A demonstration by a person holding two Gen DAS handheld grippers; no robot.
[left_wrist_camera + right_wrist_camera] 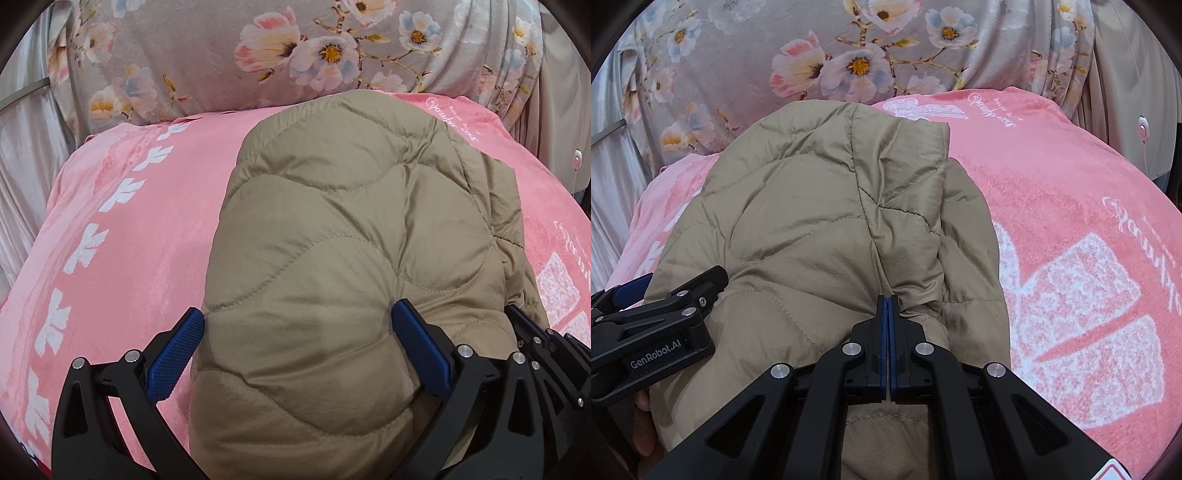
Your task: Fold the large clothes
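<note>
A tan quilted jacket lies folded in a bundle on a pink bedspread. My left gripper is open, its blue-padded fingers straddling the near end of the jacket. In the right wrist view the jacket fills the centre. My right gripper has its jaws pressed together at a fold of the jacket's near right edge. The left gripper also shows in the right wrist view at the left, resting on the jacket.
The pink bedspread has white leaf and ribbon prints. A grey floral quilt is bunched at the far side of the bed. Pale curtains hang at the left. A white cable with a switch lies at the far right.
</note>
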